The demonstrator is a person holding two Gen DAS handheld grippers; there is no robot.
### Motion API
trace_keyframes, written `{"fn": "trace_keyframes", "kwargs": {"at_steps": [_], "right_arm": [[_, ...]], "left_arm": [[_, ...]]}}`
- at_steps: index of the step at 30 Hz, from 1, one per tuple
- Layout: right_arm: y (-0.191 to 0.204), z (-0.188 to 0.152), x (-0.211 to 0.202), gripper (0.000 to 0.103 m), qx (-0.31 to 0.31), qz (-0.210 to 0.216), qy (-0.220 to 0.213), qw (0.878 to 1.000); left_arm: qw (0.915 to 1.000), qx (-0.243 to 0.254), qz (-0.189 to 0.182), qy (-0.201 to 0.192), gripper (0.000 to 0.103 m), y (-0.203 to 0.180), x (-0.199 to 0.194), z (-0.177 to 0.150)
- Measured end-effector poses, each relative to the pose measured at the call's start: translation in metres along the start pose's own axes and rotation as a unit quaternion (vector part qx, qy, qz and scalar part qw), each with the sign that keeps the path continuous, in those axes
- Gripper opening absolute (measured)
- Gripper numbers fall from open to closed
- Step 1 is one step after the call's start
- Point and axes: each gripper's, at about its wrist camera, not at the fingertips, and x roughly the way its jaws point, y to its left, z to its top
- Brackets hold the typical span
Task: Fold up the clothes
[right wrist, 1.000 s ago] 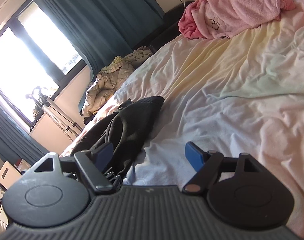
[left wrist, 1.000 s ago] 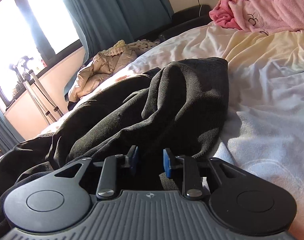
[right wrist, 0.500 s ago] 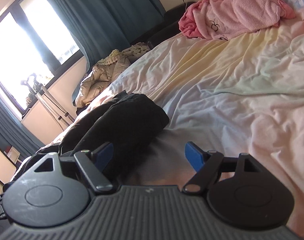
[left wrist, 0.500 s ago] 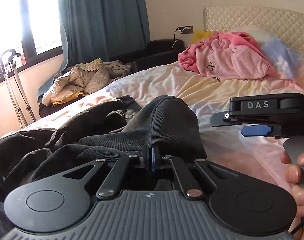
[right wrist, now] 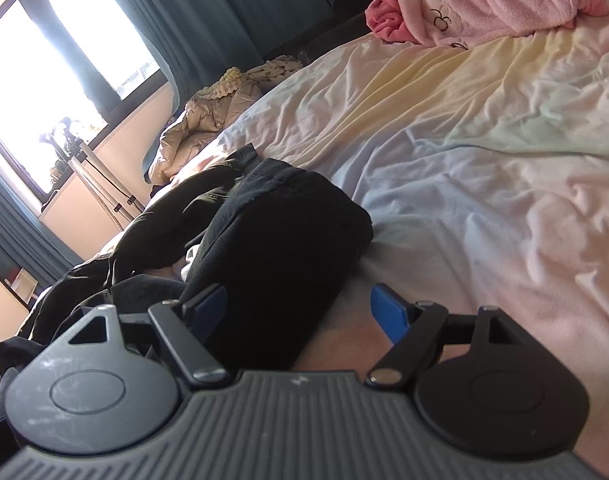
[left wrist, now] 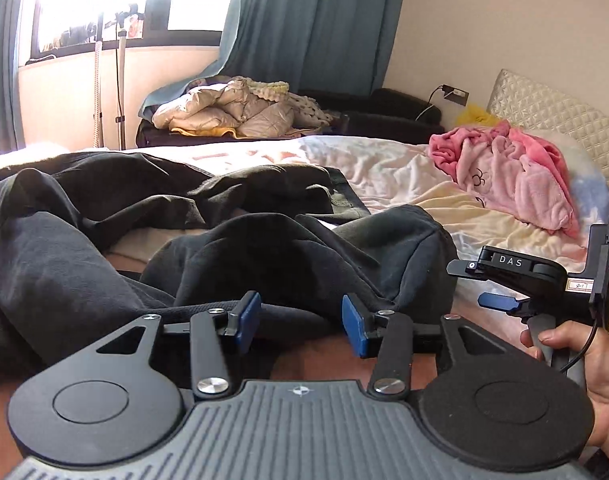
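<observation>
A black garment (left wrist: 272,256) lies crumpled on the bed, its folded end nearest me; it also shows in the right wrist view (right wrist: 280,240). My left gripper (left wrist: 300,322) is open and empty, just in front of the garment's near fold. My right gripper (right wrist: 300,308) is open, with the garment's folded end lying between its blue pads, not clamped. The right gripper also shows in the left wrist view (left wrist: 500,300), held in a hand at the right.
A pink fleece garment (left wrist: 516,180) lies by the quilted headboard (left wrist: 552,120). The pastel bed sheet (right wrist: 484,140) stretches right of the black garment. A beige puffer jacket (left wrist: 224,110) lies beyond the bed under teal curtains (left wrist: 316,20). A tripod (left wrist: 120,80) stands by the window.
My left gripper was shut on the black garment's fold half a second ago; it has let go, opened and turned left. The right gripper stayed open and moved closer over the garment's end.
</observation>
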Motion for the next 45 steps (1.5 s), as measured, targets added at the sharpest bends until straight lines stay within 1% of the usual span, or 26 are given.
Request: {"fn": "trace_keyframes", "kwargs": {"at_steps": [2,3,4,6,10,13,16,19,21,26,29,31,34,35,36,38,41,43,45], "right_arm": [[0.001,0.0,0.003,0.079,0.002,0.013,-0.001,1.0],[0.003,0.001,0.005,0.079,0.001,0.017,-0.003,1.0],[0.003,0.001,0.006,0.079,0.003,0.023,-0.004,1.0],[0.004,0.001,0.008,0.079,0.011,0.031,-0.005,0.999],[-0.002,0.002,0.015,0.079,0.036,0.04,0.001,0.999],[-0.01,0.003,0.019,0.079,0.064,0.047,0.004,0.997],[-0.019,0.004,0.024,0.079,0.094,0.057,0.003,0.994],[-0.027,0.004,0.03,0.079,0.131,0.07,0.005,0.989],[-0.03,0.004,0.033,0.079,0.142,0.076,0.009,0.987],[-0.035,0.006,0.037,0.079,0.16,0.085,0.012,0.983],[-0.044,0.012,0.039,0.078,0.182,0.081,0.013,0.98],[-0.053,0.014,0.041,0.078,0.206,0.077,0.007,0.975],[-0.067,0.016,0.046,0.071,0.243,0.072,0.009,0.967],[-0.072,0.017,0.048,0.066,0.253,0.069,0.012,0.965],[-0.074,0.017,0.049,0.065,0.259,0.067,0.013,0.964],[-0.073,0.019,0.052,0.065,0.259,0.071,0.016,0.963],[-0.067,0.022,0.059,0.065,0.242,0.092,0.032,0.965],[-0.063,0.021,0.063,0.063,0.23,0.099,0.035,0.968],[-0.058,0.016,0.065,0.057,0.22,0.099,0.032,0.97]], "left_arm": [[0.9998,-0.009,0.001,-0.016,0.052,0.004,-0.01,-0.011],[0.9996,-0.015,0.001,-0.023,0.054,0.005,-0.014,-0.017],[0.9994,-0.016,0.001,-0.03,0.058,0.004,-0.017,-0.021],[0.9992,-0.004,0.005,-0.04,0.061,0.0,-0.019,-0.022],[0.9986,-0.005,0.004,-0.053,0.063,-0.002,-0.015,-0.02],[0.9985,-0.002,0.0,-0.055,0.064,0.001,-0.016,-0.023],[0.9984,-0.009,-0.001,-0.056,0.064,0.004,-0.014,-0.025],[0.9982,-0.018,0.002,-0.058,0.064,0.006,-0.013,-0.025],[0.9982,-0.019,0.007,-0.057,0.064,0.007,-0.012,-0.026],[0.9979,-0.021,0.014,-0.059,0.066,0.007,-0.01,-0.028],[0.9977,-0.024,0.016,-0.061,0.066,0.007,-0.009,-0.028],[0.9976,-0.027,0.016,-0.061,0.066,0.008,-0.009,-0.028],[0.9974,-0.034,0.017,-0.062,0.066,0.01,-0.008,-0.028],[0.9973,-0.035,0.017,-0.061,0.066,0.01,-0.007,-0.028],[0.9973,-0.038,0.017,-0.061,0.066,0.011,-0.007,-0.028],[0.9971,-0.041,0.018,-0.061,0.066,0.012,-0.006,-0.028],[0.997,-0.045,0.02,-0.061,0.067,0.012,-0.004,-0.028],[0.9969,-0.047,0.02,-0.06,0.069,0.013,-0.002,-0.028],[0.9969,-0.048,0.019,-0.06,0.071,0.012,-0.001,-0.028]]}}
